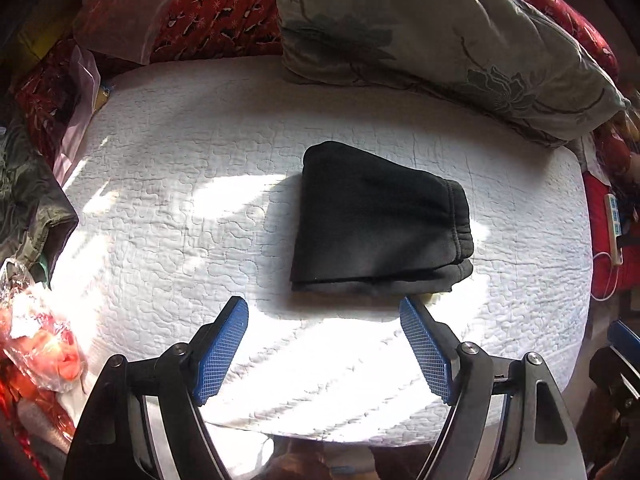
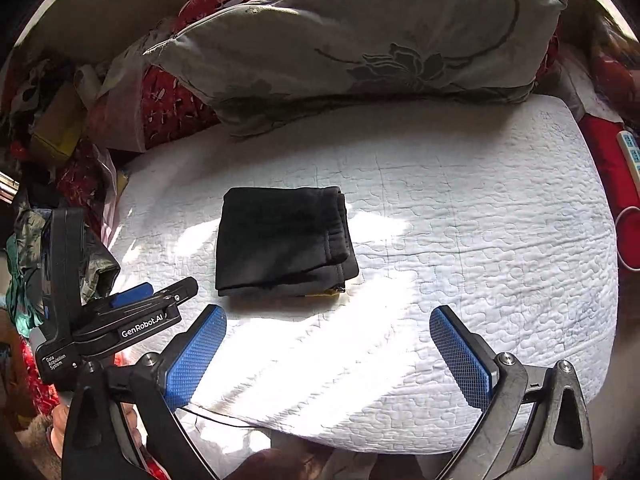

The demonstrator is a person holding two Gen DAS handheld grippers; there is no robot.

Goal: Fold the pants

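The black pants (image 1: 376, 220) lie folded into a compact square on the white quilted mat (image 1: 180, 208); they also show in the right wrist view (image 2: 280, 244), with the waistband edge on the right. My left gripper (image 1: 324, 308) is open and empty, held just in front of the folded pants. My right gripper (image 2: 328, 320) is open and empty, in front of and slightly right of the pants. The left gripper also shows at the left of the right wrist view (image 2: 168, 292).
A grey floral pillow (image 2: 360, 40) lies at the back of the mat (image 2: 480, 220) on red patterned bedding (image 1: 208, 8). Clothes and plastic bags (image 1: 36, 332) are piled at the left. A power strip (image 1: 614, 220) lies at the right.
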